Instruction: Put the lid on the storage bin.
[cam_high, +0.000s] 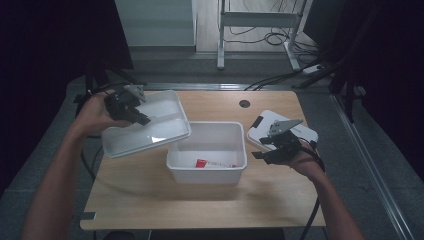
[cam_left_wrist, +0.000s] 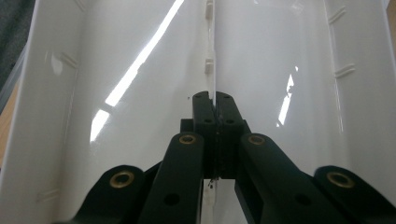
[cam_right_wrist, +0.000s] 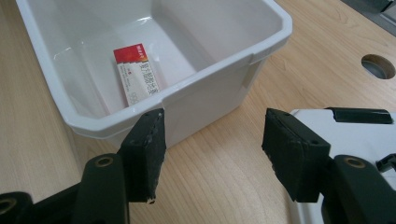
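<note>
A white plastic bin (cam_high: 207, 151) stands in the middle of the wooden table, and a small red and white packet (cam_high: 214, 163) lies on its floor. The bin (cam_right_wrist: 219, 84) and the packet (cam_right_wrist: 137, 74) show close up in the right gripper view. My left gripper (cam_high: 141, 119) is shut on the thin centre rib of the bin's white lid (cam_high: 150, 129), which hangs tilted in the air left of the bin. The lid's glossy underside (cam_left_wrist: 140, 70) spreads behind the left gripper (cam_left_wrist: 214, 100). My right gripper (cam_right_wrist: 212, 149) stands open beside the bin's right end, with nothing between its jaws.
A flat white device (cam_high: 299, 131) with a black corner lies on the table under my right hand. A round cable hole (cam_high: 244, 103) sits near the far edge. Beyond the table are a frame's legs and loose cables (cam_high: 272, 37) on the floor.
</note>
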